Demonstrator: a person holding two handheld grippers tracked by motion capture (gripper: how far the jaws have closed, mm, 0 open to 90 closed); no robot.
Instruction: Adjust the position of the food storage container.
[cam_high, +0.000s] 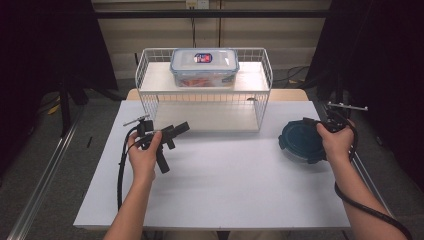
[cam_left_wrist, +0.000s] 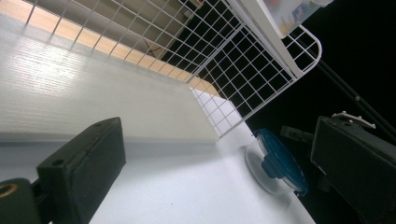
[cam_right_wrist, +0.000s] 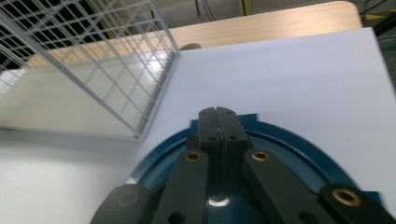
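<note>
Round blue-lidded container (cam_high: 299, 141) directly beneath closed right hand-held gripper (cam_right_wrist: 218, 114), touching.

Right gripper (cam_high: 320, 126) mostly hidden behind its hand, round blue-lidded container (cam_right_wrist: 261, 154) cut off at the right gripper view's bottom edge, box label (cam_high: 203, 58) too small to read.

Two containers (cam_high: 204, 66) (cam_high: 301, 141) — one wire rack (cam_high: 150, 90)

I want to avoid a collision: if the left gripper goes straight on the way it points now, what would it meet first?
Probably the white wire rack: the left gripper points at its lower shelf. Depth is unclear.
</note>
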